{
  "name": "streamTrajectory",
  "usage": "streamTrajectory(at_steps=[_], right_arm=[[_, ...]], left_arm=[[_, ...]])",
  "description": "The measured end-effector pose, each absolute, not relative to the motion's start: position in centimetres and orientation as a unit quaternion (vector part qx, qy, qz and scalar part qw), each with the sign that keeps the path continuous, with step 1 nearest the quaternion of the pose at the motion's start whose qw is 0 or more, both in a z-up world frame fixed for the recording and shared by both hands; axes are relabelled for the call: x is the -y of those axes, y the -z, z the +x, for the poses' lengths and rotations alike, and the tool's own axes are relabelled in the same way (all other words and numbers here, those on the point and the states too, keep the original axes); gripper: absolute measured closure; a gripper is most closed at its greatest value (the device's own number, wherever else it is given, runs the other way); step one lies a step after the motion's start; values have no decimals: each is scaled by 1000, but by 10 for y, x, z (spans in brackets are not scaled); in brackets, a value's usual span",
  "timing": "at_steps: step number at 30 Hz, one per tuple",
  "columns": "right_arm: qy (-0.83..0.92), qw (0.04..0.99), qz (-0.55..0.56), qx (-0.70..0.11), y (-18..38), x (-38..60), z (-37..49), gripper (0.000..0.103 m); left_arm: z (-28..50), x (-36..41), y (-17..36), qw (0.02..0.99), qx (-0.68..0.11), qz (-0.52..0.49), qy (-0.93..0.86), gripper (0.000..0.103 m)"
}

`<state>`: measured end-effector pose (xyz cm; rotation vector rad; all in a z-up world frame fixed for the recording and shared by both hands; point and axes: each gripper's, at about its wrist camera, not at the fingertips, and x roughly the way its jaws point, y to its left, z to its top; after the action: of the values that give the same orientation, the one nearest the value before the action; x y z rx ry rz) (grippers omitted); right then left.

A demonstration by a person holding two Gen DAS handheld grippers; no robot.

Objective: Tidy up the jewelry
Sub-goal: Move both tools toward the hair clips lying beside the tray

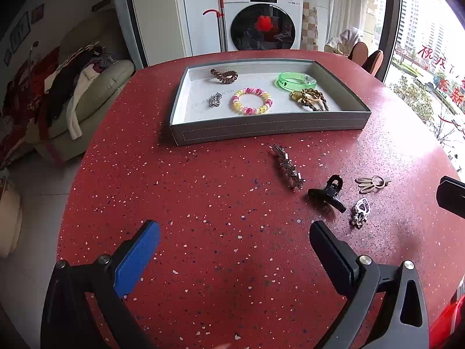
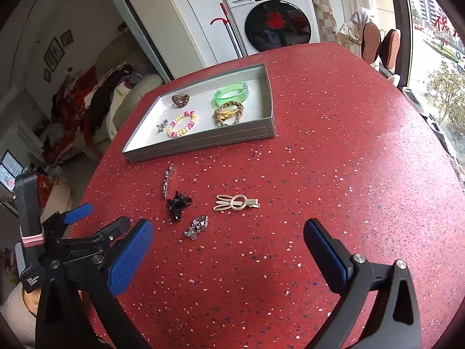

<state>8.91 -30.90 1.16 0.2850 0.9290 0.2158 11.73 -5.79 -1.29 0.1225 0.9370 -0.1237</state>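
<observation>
The left gripper (image 1: 234, 241) stands spread wide, its blue-padded finger and black finger far apart with only bare red table (image 1: 180, 197) between them; it grips nothing and touches nothing. The right gripper (image 2: 228, 240) is equally wide open and empty, hovering over the same speckled surface. In the right wrist view the left gripper (image 2: 98, 218) shows at the left side, also parted.

Taking the grey tray (image 1: 270, 129) as landmark: just in front of its near wall, apart from it, lies a long glittery hair clip (image 1: 287, 166). Farther out from the tray, towards the grippers, sits a black claw clip (image 1: 328, 193), and beside that, on the side away from the left gripper, a cream rabbit-shaped clip (image 1: 373, 183). Nearest the grippers lies a small silver clip (image 1: 359, 211), just beyond the left gripper's black finger.

Inside the tray, along the far wall, rest a brown coil hair tie (image 1: 224, 75) and a green translucent bracelet (image 1: 296, 80). Closer to the near wall lie a small silver ornament (image 1: 215, 99), a pink-and-yellow coil hair tie (image 1: 251, 101) and a braided brown hair tie (image 1: 309, 99).

Beyond the tray, off the table, stands a white washing machine (image 1: 261, 17).
</observation>
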Motion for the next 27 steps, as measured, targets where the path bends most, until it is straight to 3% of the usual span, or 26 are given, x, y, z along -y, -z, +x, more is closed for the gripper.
streamTrajectory(at_steps=[13, 27], right_arm=[[-77, 874, 95, -470, 8, 338, 76, 0], [-116, 875, -1, -471, 5, 311, 100, 0]], left_arm=[[123, 62, 22, 864, -493, 28, 95, 0], [180, 69, 23, 848, -519, -39, 95, 0]])
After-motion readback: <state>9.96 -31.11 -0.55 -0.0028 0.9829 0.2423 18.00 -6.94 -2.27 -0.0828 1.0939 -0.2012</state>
